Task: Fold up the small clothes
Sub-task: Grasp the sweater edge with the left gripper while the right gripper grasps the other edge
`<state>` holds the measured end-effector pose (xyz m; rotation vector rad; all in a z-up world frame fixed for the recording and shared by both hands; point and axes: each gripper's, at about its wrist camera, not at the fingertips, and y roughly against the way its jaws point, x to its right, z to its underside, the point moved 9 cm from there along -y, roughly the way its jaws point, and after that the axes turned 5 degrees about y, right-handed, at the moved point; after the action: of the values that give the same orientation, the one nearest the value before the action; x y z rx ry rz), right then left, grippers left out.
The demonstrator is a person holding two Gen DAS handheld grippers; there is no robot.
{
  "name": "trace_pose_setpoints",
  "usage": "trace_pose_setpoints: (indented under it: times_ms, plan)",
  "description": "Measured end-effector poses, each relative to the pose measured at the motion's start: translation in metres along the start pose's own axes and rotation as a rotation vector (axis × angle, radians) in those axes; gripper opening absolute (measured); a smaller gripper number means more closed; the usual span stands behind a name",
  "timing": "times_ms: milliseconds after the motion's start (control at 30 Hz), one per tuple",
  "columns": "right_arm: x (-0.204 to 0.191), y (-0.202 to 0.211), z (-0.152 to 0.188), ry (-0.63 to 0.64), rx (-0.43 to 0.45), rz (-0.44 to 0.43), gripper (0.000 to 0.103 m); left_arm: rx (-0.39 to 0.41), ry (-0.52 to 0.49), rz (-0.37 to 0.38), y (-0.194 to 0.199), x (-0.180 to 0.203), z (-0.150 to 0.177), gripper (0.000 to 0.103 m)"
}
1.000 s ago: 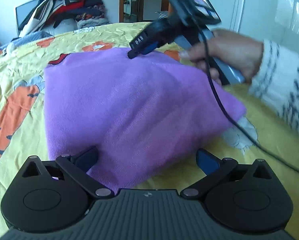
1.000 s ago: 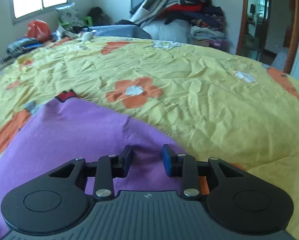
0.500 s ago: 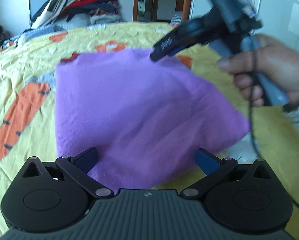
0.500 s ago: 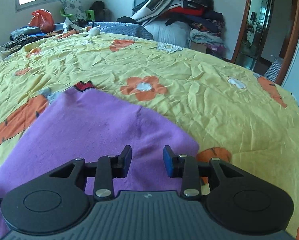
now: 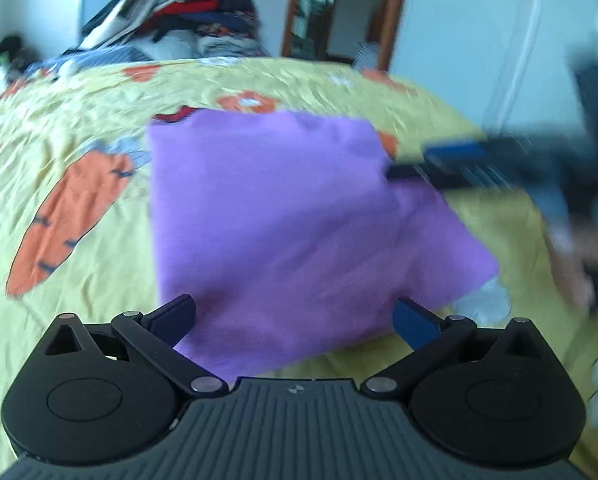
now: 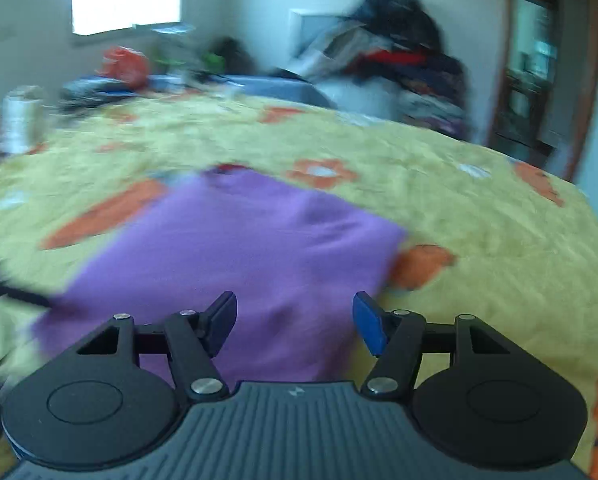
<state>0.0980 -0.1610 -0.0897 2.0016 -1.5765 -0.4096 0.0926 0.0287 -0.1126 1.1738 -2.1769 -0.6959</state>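
Left wrist view: folded purple knit garment [image 5: 291,224] on yellow carrot-print bedsheet [image 5: 79,152]; left gripper [image 5: 295,316] and right gripper [image 6: 295,316] jaws wide, empty; fold apparently finished, next set it aside.

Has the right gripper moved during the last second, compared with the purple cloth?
Yes. The right gripper has pulled back from the purple cloth: far more cloth and its far corner now show ahead of it. Its jaws have also opened wider.

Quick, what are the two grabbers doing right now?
Left gripper: open, holding nothing, over the purple cloth.
Right gripper: open, holding nothing.
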Motion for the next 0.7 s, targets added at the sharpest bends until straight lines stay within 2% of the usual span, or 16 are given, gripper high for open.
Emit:
trace_pose_setpoints:
  times_ms: [67,133,167,200,300,400,467,533,567,633,700]
  plan:
    - [-0.018,0.005,0.020,0.108,-0.034,0.029,0.063,0.001,0.039,-0.004,0.003,-0.008,0.000,0.103]
    - [-0.019,-0.005,0.049,0.186,-0.130,0.049,0.064,-0.020,0.031,-0.023,0.001,-0.012,0.003,0.103]
    - [-0.009,0.001,0.051,0.135,-0.097,0.029,0.067,-0.021,0.040,-0.010,0.003,-0.014,0.004,0.103]
    - [0.005,0.004,0.053,0.058,-0.129,0.013,0.068,-0.021,0.061,0.006,0.006,-0.017,0.002,0.103]
    - [0.044,0.013,0.044,-0.137,-0.098,-0.040,0.068,-0.005,0.165,0.077,0.010,-0.040,-0.014,0.103]
    - [0.078,-0.003,0.035,-0.402,-0.067,-0.241,0.068,-0.021,0.316,0.212,-0.008,-0.067,-0.043,0.103]
    - [0.092,-0.024,0.031,-0.529,-0.069,-0.386,0.068,-0.071,0.413,0.325,-0.030,-0.080,-0.061,0.103]
    - [0.102,-0.046,0.029,-0.600,-0.089,-0.418,0.069,-0.133,0.484,0.424,-0.052,-0.087,-0.075,0.103]
    - [0.105,-0.057,0.028,-0.628,-0.110,-0.445,0.066,-0.155,0.512,0.444,-0.062,-0.092,-0.081,0.103]
    - [0.107,-0.068,0.024,-0.668,-0.106,-0.468,0.067,-0.213,0.584,0.491,-0.080,-0.100,-0.086,0.103]
    - [0.099,-0.076,0.019,-0.661,-0.115,-0.504,0.067,-0.256,0.654,0.543,-0.092,-0.106,-0.088,0.103]
